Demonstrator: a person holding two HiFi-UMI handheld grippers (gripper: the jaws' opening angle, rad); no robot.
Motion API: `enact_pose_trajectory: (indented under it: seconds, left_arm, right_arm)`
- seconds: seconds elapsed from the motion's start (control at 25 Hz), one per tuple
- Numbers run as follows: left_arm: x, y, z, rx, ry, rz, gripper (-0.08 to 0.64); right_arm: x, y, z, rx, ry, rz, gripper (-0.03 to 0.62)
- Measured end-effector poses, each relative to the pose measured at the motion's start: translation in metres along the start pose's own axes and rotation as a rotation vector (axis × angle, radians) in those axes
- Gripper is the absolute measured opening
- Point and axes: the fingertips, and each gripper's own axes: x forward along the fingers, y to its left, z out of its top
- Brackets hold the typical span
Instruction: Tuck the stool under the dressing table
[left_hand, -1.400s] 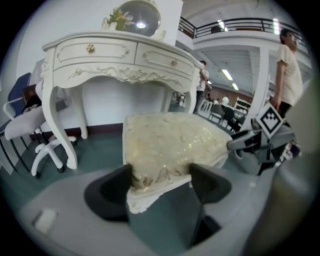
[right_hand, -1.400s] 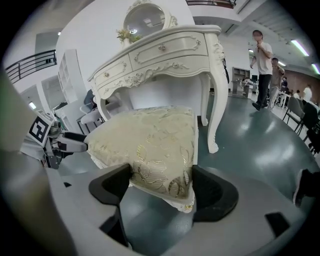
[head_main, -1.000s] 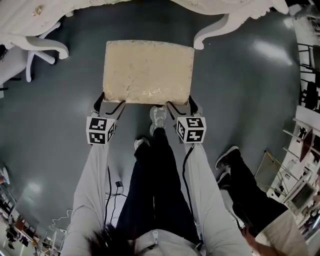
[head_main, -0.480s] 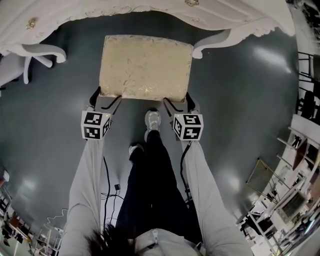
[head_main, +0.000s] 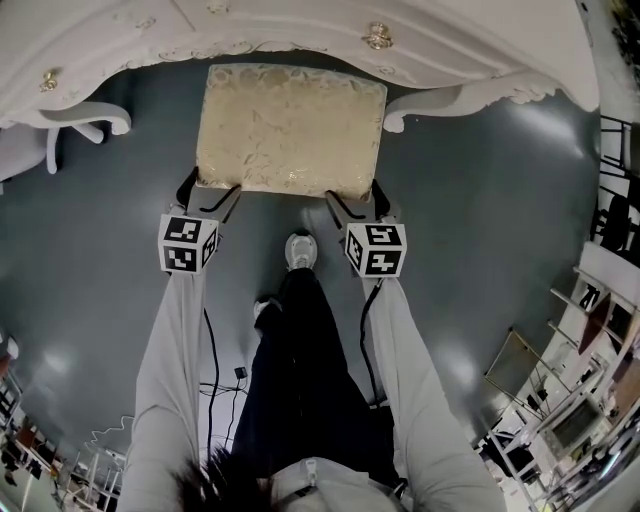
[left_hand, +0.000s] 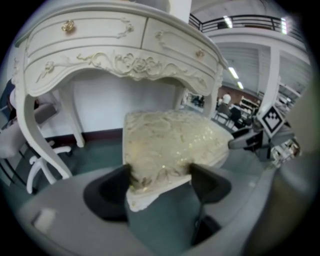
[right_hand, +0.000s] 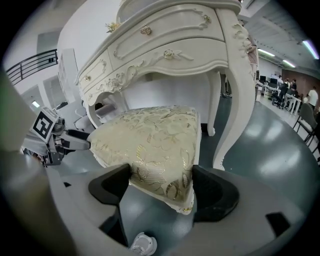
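Grey floor (head_main: 480, 200), stool (head_main: 290, 125) corners between left gripper (left_hand: 160, 180), right gripper (right_hand: 161, 184) fingers (right_hand: 214, 194)

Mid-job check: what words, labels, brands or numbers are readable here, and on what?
None readable in any view.
Marker cubes on the left gripper and right gripper: black-and-white square patterns, no letters or digits.
Stool, dressing table: carved and woven ornament, no label seen.
Shelves at the room's edge: too small and blurred.
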Motion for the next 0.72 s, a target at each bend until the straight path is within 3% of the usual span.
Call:
enact_pose_trajectory:
  seconds: [0.72]
  left_arm:
    - [0.047, 0.035, 0.068, -0.033, -0.039, 0.03, 0.38]
  right_arm:
    - [0.051, -0.038, 0.081, -0.033, -0.029, 0.019, 0.399]
